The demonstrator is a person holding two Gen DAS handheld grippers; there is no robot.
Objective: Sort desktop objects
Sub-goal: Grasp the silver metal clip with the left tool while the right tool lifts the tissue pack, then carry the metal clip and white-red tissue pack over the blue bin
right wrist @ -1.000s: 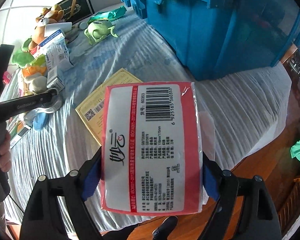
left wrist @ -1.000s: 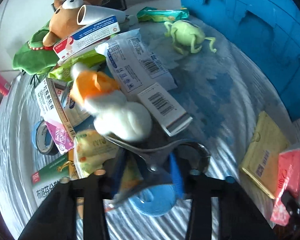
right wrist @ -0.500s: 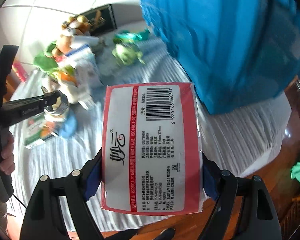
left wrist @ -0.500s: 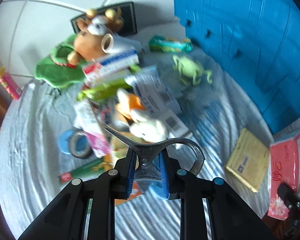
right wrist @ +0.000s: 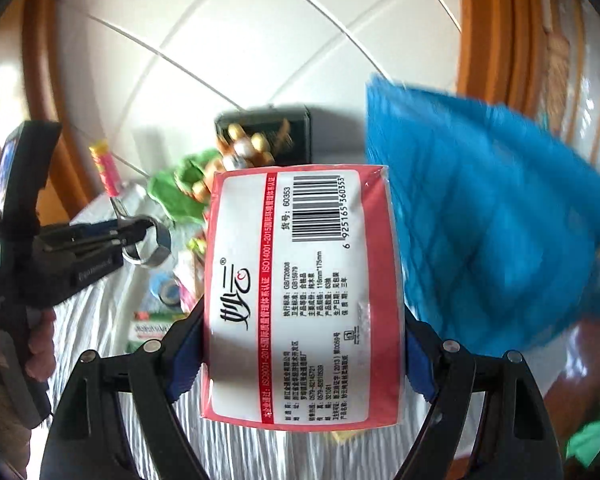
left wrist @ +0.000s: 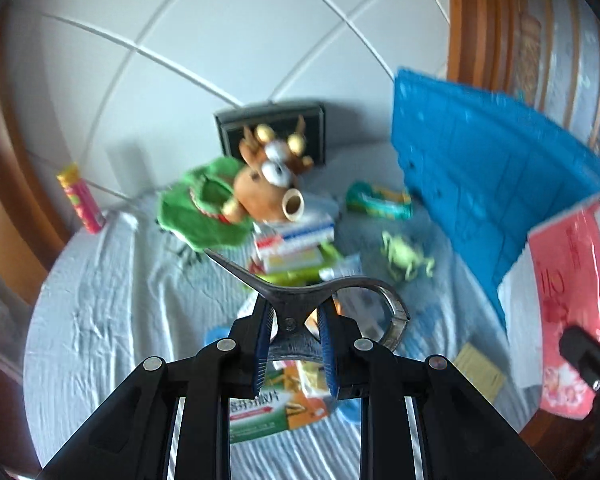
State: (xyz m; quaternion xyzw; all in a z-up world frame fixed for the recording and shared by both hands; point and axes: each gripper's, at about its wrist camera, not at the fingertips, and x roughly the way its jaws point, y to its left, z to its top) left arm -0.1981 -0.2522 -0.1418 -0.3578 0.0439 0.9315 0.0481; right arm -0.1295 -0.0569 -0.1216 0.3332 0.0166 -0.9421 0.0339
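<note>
Both claws have risen: left claw (left wrist: pixel 294 322) pinches metal scissors (left wrist: pixel 300 292), right claw (right wrist: pixel 300 344) clamps red tissue pack (right wrist: pixel 304 296).

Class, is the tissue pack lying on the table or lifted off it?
Lifted: the right gripper clamps the tissue pack above the table.

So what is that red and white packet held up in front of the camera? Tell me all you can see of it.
The packet looks like a soft plastic-wrapped tissue pack, red-edged with a white panel. It carries a barcode near the top, a red stripe of lettering, a black logo and fine printed text. The right hand-held gripper grips it by its two long sides, blue pads pressing in, label toward the camera. It is held up off the striped cloth, with the blue crate behind it. In the left view its red, flowered side shows.
</note>
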